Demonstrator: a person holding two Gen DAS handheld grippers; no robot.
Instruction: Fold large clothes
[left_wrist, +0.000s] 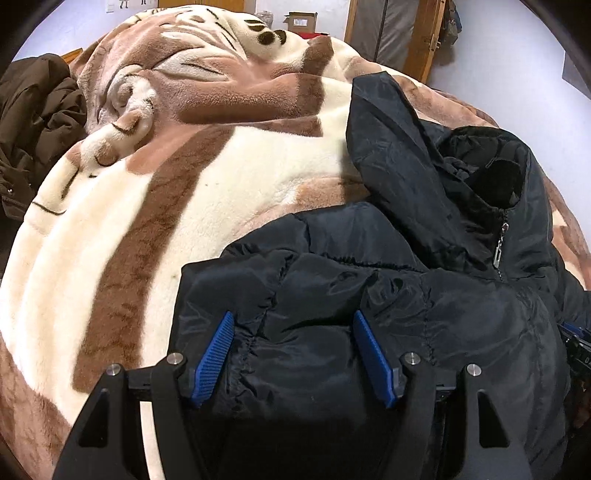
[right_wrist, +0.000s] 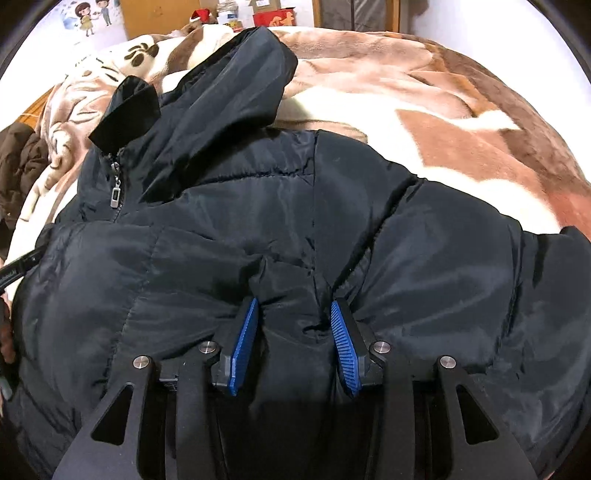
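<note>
Looking down both wrist cameras, I have a black puffer jacket (left_wrist: 388, 295) spread on a bed covered by a plush brown-and-cream blanket (left_wrist: 129, 221). My left gripper (left_wrist: 295, 325) sits at the jacket's near left corner, its blue ribbed pads (left_wrist: 216, 354) standing fairly wide with a thick fold of the quilted shell bunched between them; the fabric fills the gap and both pads press into it, so I read this as a pinch on the jacket. My right gripper (right_wrist: 293, 314) is set narrower, and a puckered ridge of the same jacket (right_wrist: 258, 206) rises between its pads (right_wrist: 243, 339), creases fanning out from the contact, again a pinch on cloth. From the right wrist view the zipper pull (right_wrist: 115, 195) hangs near the collar at upper left, and the hood (right_wrist: 236, 85) lies tipped back toward the far side of the bed over the blanket. In the left wrist view the hood (left_wrist: 399, 147) rises at right, with the zipper pull (left_wrist: 498, 251) below it. A dark brown garment (left_wrist: 33, 129) lies heaped at the left edge of the bed, well apart from the jacket. Boxes (left_wrist: 301, 22) and a wooden frame (left_wrist: 421, 37) stand against the far wall.
</note>
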